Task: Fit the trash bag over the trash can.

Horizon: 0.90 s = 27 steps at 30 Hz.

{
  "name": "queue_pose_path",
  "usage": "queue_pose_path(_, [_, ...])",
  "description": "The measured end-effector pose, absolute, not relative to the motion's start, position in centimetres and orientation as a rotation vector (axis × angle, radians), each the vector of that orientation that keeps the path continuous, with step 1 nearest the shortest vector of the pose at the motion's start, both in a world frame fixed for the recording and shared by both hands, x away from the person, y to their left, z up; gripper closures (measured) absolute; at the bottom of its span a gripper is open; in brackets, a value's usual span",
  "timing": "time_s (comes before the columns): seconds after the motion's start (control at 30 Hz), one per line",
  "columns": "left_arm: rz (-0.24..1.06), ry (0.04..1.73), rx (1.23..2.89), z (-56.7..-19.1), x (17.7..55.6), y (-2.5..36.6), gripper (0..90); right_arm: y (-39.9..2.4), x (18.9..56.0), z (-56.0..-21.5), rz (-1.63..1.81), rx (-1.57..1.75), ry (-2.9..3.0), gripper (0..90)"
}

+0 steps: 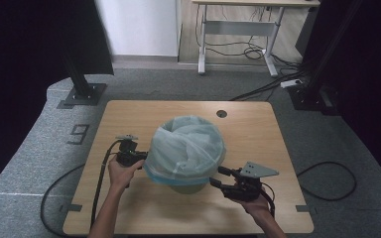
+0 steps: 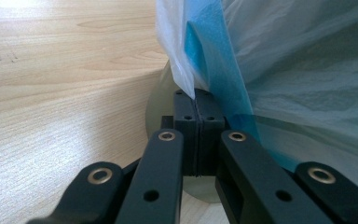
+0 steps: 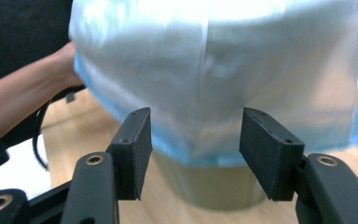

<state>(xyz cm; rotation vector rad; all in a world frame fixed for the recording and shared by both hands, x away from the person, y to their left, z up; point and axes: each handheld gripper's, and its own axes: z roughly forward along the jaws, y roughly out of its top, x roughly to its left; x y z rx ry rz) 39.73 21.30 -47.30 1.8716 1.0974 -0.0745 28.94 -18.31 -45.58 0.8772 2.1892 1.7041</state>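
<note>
The bin (image 1: 191,187) with its pale liner bag (image 1: 186,146) is sitting at the middle of the bench (image 1: 129,119) in the high view, the bag draped over its rim and hanging down the outside.

I am judging the thin plastic to be the weak point: if I pull outward or down with my left gripper (image 2: 198,122), the film could tear at the blue hem (image 2: 216,70), or the light bin could tip or slide.

My left fingers are pressed fully together, apparently pinching the bag's lower edge. My right gripper (image 3: 193,140) is spreading its fingers (image 3: 137,140) wide, holding nothing, just short of the hem at lower centre.
</note>
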Motion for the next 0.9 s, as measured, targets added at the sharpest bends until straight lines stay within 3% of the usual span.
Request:
queue_pose_path(0.1, [-0.074,1.095,1.868,-47.2,39.7,21.3,89.1,-17.7,29.5,-45.0,1.679,0.889,2.158,51.3])
queue_pose_path(0.23, [-0.074,1.095,1.866,-47.1,39.8,21.5,89.1,-17.6,29.5,-44.7,1.657,0.853,2.127,77.3])
queue_pose_path(0.33, [-0.074,1.101,1.864,-47.1,39.8,21.6,89.1,-17.7,29.4,-44.5,1.653,0.845,2.114,88.2])
queue_pose_path(0.63, [-0.073,1.110,1.881,-47.8,39.8,21.3,89.2,-18.0,29.2,-45.0,1.634,0.828,2.145,89.2])
queue_pose_path(0.9, [-0.077,1.146,1.924,-49.1,40.0,21.0,89.7,-18.9,29.4,-48.3,1.555,0.885,2.252,89.3])
